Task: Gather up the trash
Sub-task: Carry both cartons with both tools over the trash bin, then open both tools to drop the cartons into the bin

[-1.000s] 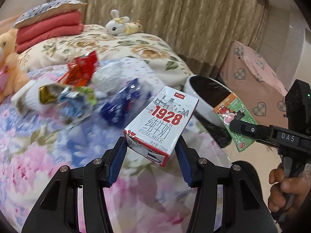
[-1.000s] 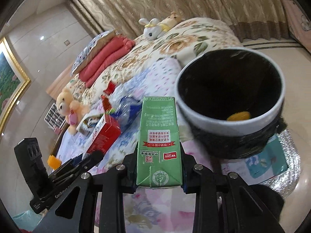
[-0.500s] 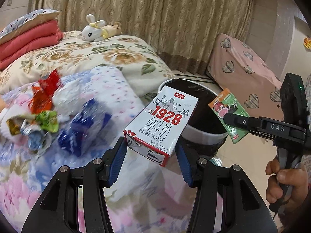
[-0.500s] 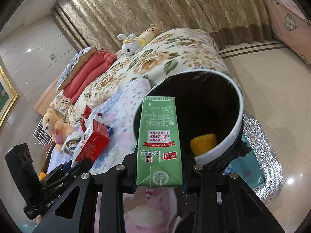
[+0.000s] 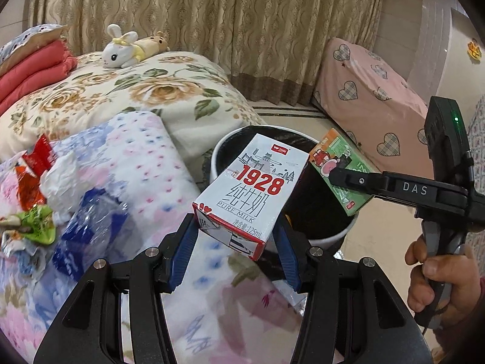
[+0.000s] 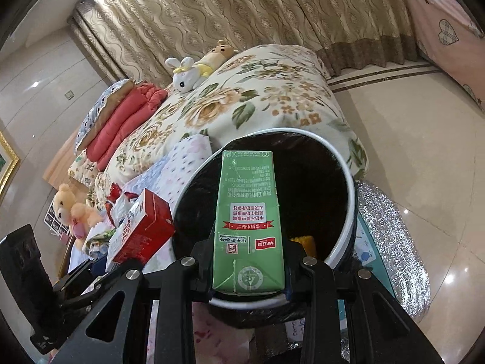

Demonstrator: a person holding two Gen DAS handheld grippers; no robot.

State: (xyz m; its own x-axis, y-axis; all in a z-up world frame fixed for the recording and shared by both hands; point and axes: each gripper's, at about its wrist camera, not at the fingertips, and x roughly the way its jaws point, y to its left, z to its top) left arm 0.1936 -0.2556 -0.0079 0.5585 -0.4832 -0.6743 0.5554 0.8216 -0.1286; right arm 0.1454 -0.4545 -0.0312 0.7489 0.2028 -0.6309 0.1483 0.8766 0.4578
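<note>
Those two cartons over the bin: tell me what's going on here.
A person is clearing trash off a bed with two handheld grippers. The left gripper is shut on a white 1928 milk carton, held near the bin's rim. The right gripper is shut on a green carton, poised over the black-lined bin. Neither is released yet. More wrappers lie on the blanket.

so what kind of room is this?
Most likely a home bedroom: a bed with a floral quilt, folded red blankets, a plush rabbit, and floor-length curtains.
</note>
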